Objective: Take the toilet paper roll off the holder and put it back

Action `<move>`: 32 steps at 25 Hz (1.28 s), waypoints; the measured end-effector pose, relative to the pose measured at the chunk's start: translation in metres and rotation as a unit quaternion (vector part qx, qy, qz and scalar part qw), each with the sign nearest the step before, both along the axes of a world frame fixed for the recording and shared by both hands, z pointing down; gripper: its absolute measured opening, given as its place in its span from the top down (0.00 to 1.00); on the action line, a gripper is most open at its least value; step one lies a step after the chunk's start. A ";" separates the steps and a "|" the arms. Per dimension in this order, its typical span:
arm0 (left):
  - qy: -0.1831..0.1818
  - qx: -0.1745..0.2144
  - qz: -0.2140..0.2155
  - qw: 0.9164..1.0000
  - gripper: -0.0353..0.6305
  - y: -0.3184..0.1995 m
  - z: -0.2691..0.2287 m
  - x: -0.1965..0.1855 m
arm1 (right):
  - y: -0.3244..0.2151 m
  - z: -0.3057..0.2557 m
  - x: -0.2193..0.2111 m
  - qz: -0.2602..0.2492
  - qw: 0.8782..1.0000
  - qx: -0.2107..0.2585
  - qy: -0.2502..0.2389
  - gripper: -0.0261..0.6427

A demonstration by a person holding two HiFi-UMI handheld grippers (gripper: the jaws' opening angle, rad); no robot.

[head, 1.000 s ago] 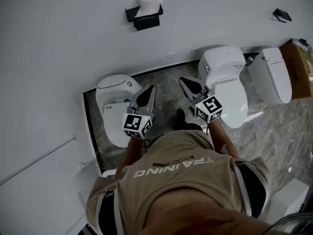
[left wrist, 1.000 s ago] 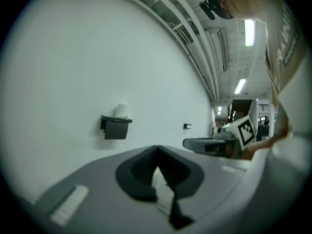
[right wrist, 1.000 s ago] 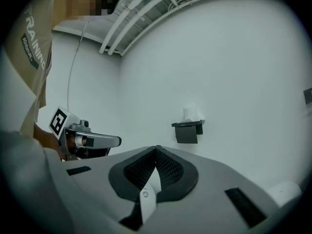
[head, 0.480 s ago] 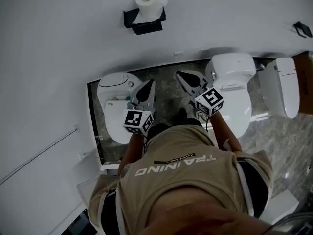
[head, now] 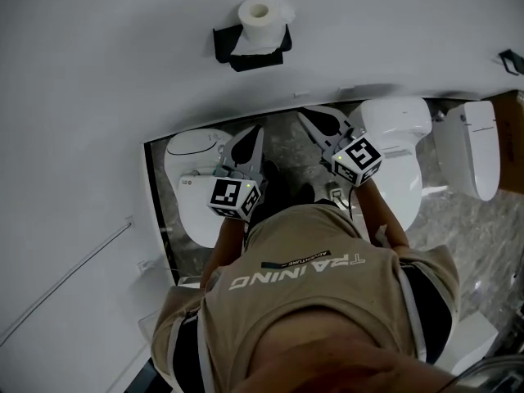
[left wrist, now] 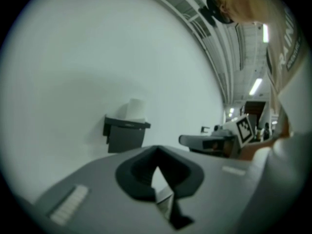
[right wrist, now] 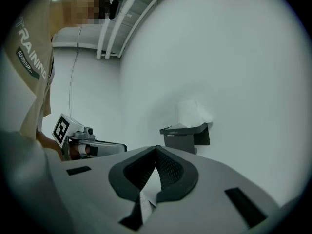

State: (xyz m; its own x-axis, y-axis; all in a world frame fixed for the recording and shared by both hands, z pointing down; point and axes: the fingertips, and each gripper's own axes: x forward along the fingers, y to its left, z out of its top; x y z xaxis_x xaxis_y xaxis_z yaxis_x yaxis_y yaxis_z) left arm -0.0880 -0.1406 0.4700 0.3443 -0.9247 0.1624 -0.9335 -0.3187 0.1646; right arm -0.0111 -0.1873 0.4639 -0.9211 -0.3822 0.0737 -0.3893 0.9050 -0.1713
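Observation:
A white toilet paper roll (head: 260,16) stands upright on top of a black wall holder (head: 250,49). In the head view both grippers point at that wall, still well short of it. My left gripper (head: 255,131) is shut and holds nothing. My right gripper (head: 304,115) is likewise shut and empty. From the left gripper view the roll (left wrist: 135,109) and the holder (left wrist: 125,134) lie ahead, left of my closed jaws (left wrist: 157,149), with the right gripper (left wrist: 209,141) alongside. The right gripper view has the roll (right wrist: 193,112) and holder (right wrist: 187,135) ahead, right of its tips (right wrist: 156,147).
White toilets stand along the wall: one under the left gripper (head: 190,178), one beside the right gripper (head: 403,150), another further right (head: 476,150). A small black fitting (head: 511,59) is on the wall at the right. A thin rail (head: 65,281) runs at lower left.
Both grippers have moved forward toward the wall, side by side. The roll and holder now sit closer to them and nearer the middle. Both stay shut.

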 end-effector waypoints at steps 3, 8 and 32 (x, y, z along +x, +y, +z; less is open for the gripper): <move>0.010 0.019 0.025 0.999 0.95 -0.029 -0.012 -0.007 | -0.024 -0.014 -0.003 0.034 0.999 0.014 0.003 0.94; 0.008 0.038 0.071 0.997 0.95 -0.060 -0.035 -0.021 | -0.048 -0.032 -0.021 0.069 0.997 0.030 0.013 0.94; 0.026 0.046 0.041 0.998 0.95 -0.140 -0.054 -0.092 | -0.132 -0.079 -0.065 0.069 0.995 0.077 0.018 0.94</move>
